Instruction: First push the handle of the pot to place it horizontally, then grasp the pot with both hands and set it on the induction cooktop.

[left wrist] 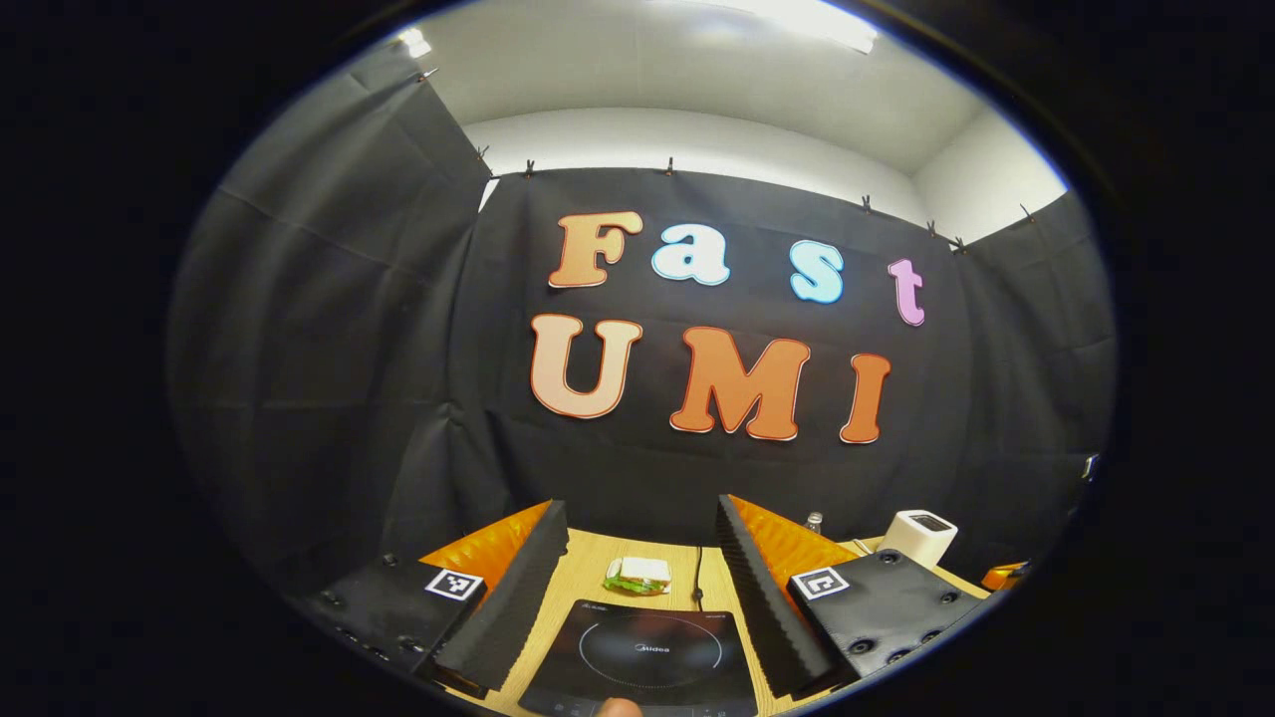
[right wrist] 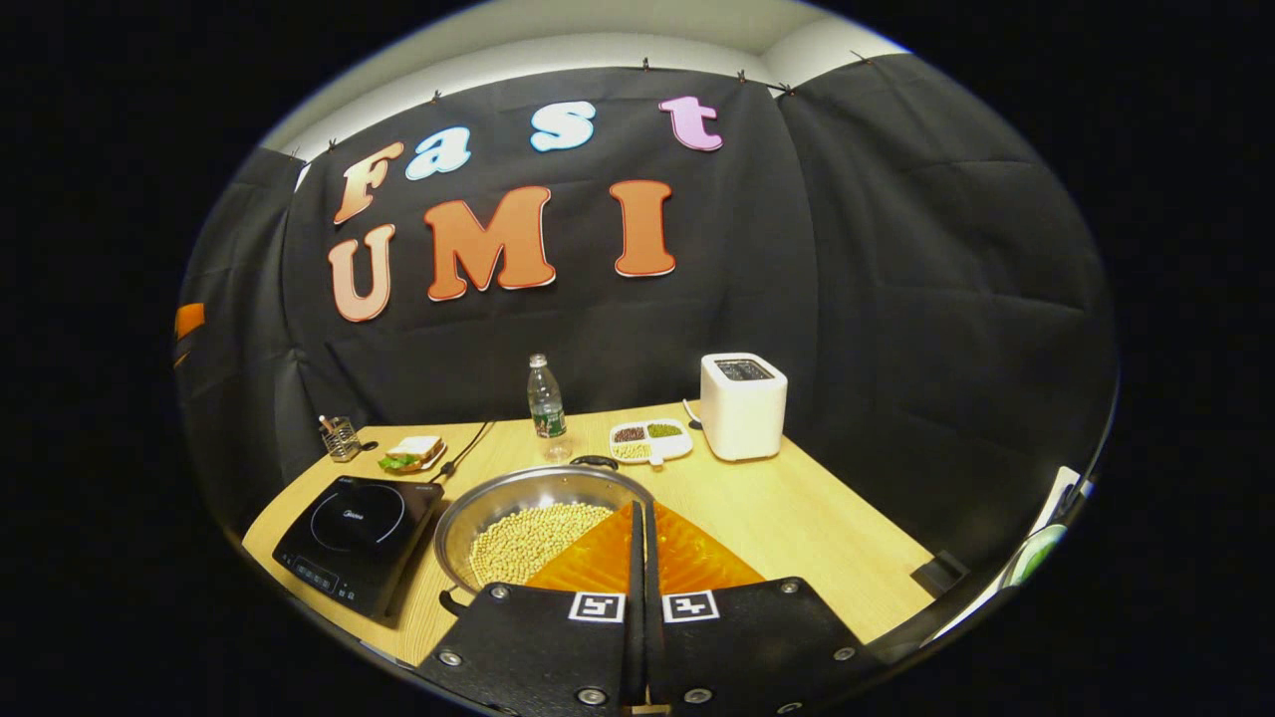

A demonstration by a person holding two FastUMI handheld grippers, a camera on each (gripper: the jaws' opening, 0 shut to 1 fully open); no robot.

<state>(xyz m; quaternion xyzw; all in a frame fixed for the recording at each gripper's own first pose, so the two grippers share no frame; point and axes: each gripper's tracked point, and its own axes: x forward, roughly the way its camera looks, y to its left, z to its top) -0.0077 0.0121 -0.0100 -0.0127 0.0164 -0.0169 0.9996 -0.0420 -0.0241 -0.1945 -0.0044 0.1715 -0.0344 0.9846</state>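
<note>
In the left gripper view, the left gripper [left wrist: 637, 558] is held level over the near part of the light wooden table [left wrist: 598, 558], its two fingers spread wide apart with nothing between them. Between them at 6 o'clock lies the flat black glass induction cooktop [left wrist: 642, 657], and past it at 12 o'clock a sandwich with green lettuce [left wrist: 637, 575].

In the right gripper view, the right gripper [right wrist: 639, 538] points forward and a little down, its fingers pressed together so no gap shows; nothing is visibly held. Its tips hang over the round stainless-steel pot [right wrist: 533, 503], which holds pale beans [right wrist: 528, 543] and stands on the table just beside the cooktop, at the cooktop's 3 o'clock. A dark handle [right wrist: 594, 461] shows at the pot's far rim, at 12 o'clock. Beyond the pot stand a clear plastic water bottle [right wrist: 545, 403], a white divided dish [right wrist: 650, 439] of grains and a white box-shaped toaster [right wrist: 742, 405].
</note>
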